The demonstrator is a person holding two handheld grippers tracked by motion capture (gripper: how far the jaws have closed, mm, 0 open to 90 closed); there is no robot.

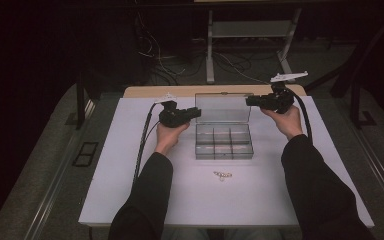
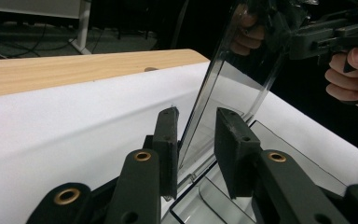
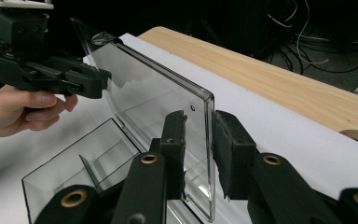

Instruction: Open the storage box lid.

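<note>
You have a gripper at each side edge of the raised lid [image 1: 223, 107] of the clear plastic box [image 1: 224, 142], which sits in the middle of the white sheet [image 1: 130, 175] covering the table, its lid standing upright along the far edge. Your left gripper [image 2: 195, 140] straddles the lid's left edge with its jaws narrowed around the thin panel but not pressing: a gap shows on both sides. Your right gripper [image 3: 199, 140] does the same at the right edge, pads close yet apart from the plastic. Taking both edges likely lets you swing the lid evenly without twisting its hinge. The box is rigid, transparent and glossy, split into small square compartments; the pads are matt black and slightly rough. A small metal chain [image 1: 222, 175] lies nearer you on the sheet.
</note>
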